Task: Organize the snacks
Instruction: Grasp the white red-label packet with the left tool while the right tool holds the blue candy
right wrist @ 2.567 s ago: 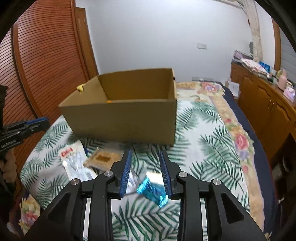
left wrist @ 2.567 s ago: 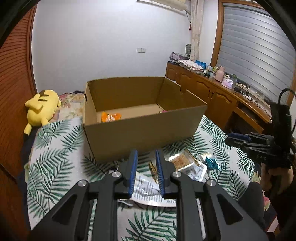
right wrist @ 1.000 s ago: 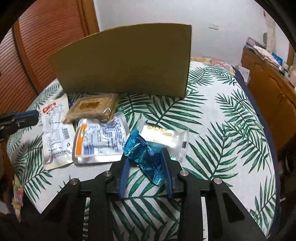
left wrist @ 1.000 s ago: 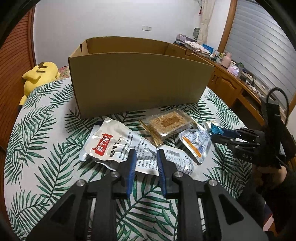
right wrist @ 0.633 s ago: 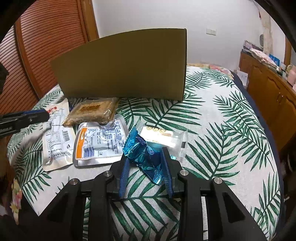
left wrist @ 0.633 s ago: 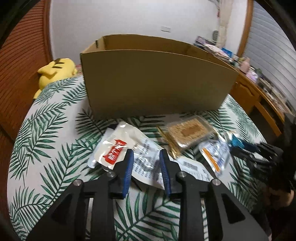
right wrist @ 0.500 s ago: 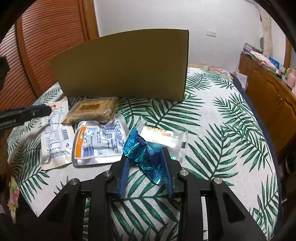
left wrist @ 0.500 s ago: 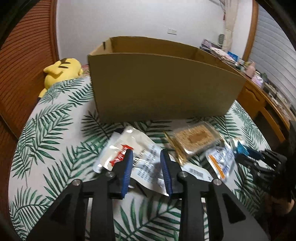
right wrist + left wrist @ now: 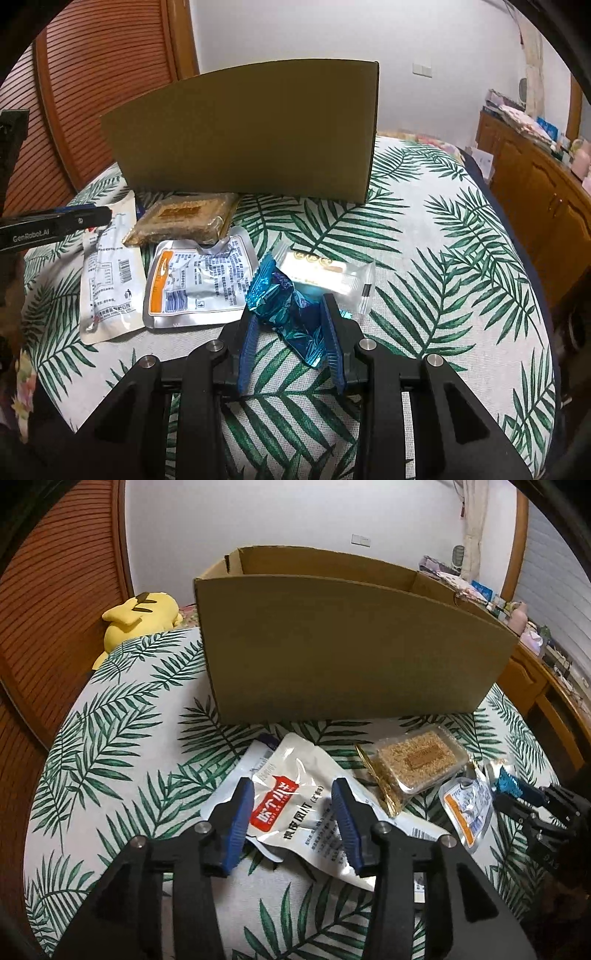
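Leaf-print cloth [image 9: 110, 738], cardboard box [image 9: 351, 646] at twelve o'clock
Left gripper [image 9: 293, 814] has just been opening, unclenched over white pouch [image 9: 295, 812]; right gripper [image 9: 291, 332] clamps blue wrapper [image 9: 284, 299]

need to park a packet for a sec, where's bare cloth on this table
Bare patches: the leaf-print cloth right of the clear-wrapped bar and cardboard box, and the cloth between the white pouch and yellow plush. Crowded: the strip before the box, where pouches, the sesame pack and blue foil snack lie touching or overlapping.
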`<state>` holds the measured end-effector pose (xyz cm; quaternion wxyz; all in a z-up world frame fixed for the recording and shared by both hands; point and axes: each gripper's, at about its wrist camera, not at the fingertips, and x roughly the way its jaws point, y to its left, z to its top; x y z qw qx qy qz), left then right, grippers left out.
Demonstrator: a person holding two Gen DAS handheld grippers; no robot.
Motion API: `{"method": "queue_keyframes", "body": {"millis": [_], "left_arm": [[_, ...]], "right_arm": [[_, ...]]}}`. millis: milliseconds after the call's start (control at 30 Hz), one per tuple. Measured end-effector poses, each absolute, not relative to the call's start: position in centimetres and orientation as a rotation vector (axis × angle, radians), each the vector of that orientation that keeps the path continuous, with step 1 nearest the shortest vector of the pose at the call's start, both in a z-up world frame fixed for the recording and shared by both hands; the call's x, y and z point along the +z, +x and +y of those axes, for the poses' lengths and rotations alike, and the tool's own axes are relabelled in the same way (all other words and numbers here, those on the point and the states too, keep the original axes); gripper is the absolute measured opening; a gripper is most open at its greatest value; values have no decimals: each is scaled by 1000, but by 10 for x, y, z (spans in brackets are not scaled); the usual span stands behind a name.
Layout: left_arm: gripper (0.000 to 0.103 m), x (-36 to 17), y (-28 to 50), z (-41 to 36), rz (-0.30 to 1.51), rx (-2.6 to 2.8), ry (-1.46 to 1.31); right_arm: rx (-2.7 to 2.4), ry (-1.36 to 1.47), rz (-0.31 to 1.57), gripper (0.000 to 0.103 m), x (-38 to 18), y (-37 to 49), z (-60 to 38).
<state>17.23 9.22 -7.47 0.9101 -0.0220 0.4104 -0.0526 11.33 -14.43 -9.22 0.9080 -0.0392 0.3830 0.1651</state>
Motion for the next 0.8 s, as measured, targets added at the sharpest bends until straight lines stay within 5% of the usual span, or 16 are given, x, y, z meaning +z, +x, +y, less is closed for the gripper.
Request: {"method": "queue_keyframes", "body": {"millis": [800], "left_arm": [[43,-80,162,113,915,-112,-153]], "right_arm": [[338,-85,790,32,-92,113,-144]]}}
